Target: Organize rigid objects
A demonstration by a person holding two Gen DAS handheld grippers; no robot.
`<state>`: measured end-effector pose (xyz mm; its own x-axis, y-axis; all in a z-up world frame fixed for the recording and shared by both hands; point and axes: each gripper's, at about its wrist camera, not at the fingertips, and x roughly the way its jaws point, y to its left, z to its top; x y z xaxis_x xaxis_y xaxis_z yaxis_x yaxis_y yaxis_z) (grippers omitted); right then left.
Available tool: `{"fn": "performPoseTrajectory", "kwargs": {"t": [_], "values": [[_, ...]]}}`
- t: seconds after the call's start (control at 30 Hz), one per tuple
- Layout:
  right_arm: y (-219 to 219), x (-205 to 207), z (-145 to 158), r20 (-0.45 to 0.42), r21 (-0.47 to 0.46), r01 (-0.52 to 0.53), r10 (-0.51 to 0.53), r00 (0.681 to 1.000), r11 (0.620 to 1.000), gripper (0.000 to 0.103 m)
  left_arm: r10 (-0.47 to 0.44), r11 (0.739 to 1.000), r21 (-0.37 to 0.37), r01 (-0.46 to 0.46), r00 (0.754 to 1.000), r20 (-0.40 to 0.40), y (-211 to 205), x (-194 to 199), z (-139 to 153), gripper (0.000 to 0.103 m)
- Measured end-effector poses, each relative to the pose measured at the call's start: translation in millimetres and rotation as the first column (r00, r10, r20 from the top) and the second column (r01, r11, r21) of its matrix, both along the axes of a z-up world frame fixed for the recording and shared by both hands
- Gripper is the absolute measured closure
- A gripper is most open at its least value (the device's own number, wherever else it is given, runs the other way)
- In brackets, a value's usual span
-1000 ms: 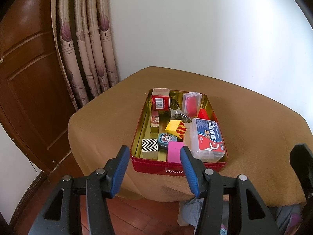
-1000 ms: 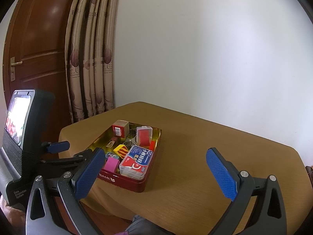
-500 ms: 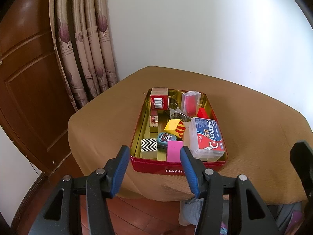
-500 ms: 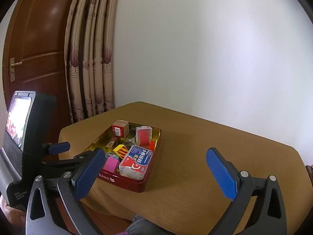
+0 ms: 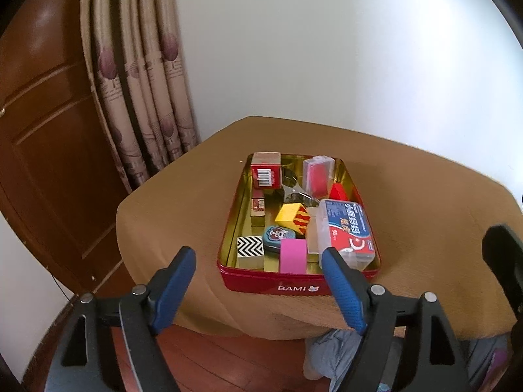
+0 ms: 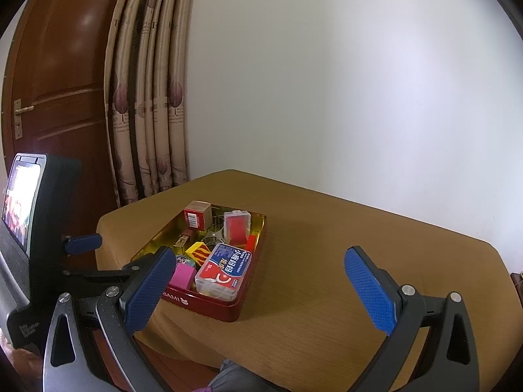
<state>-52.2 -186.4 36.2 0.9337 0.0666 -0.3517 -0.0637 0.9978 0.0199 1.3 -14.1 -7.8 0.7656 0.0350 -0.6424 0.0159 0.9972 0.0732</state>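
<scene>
The red tin [image 5: 299, 285] sits just beyond the opening, empty left gripper [image 5: 261, 285].

A home room: patterned curtain [image 5: 143, 98], wooden door [image 5: 42, 124], cloth-covered table [image 5: 183, 196].

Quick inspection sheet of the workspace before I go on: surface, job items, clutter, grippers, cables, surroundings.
Surface: table under a tan cloth, bare around the tin.
Job's things: red tin near the table's front edge, holding a pink block, zigzag block, yellow block, clear box, red carton and other small pieces.
Clutter: nothing seen outside the tin.
Grippers: left gripper short of the tin, jaws opening, nothing between them; right gripper open, empty.
Cables: nothing seen.
Surroundings: white wall, curtain, wooden door.
</scene>
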Motion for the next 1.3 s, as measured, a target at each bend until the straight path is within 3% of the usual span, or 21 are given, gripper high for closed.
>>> {"fn": "performPoseTrajectory", "kwargs": {"t": [0.1,0.47,0.73,1.3], "values": [[-1,-1,0,0.003,-0.001,-0.002,0.002,1.0,1.0,0.0,-0.013,1.0,0.019,0.013,1.0,-0.012,-4,1,-2,0.021],[-3,-2,1,0.001,0.0,-0.008,0.008,1.0,1.0,0.0,0.011,0.996,-0.09,-0.009,1.0,0.015,14,0,-2,0.02],[-3,-3,2,0.003,-0.004,-0.012,0.012,1.0,1.0,0.0,0.023,0.998,-0.055,-0.019,0.997,0.071,10,-6,1,0.02],[-1,-5,4,0.002,-0.008,-0.014,0.014,1.0,1.0,0.0,-0.01,0.999,-0.047,0.013,0.998,0.067,5,-8,1,0.02]]}}
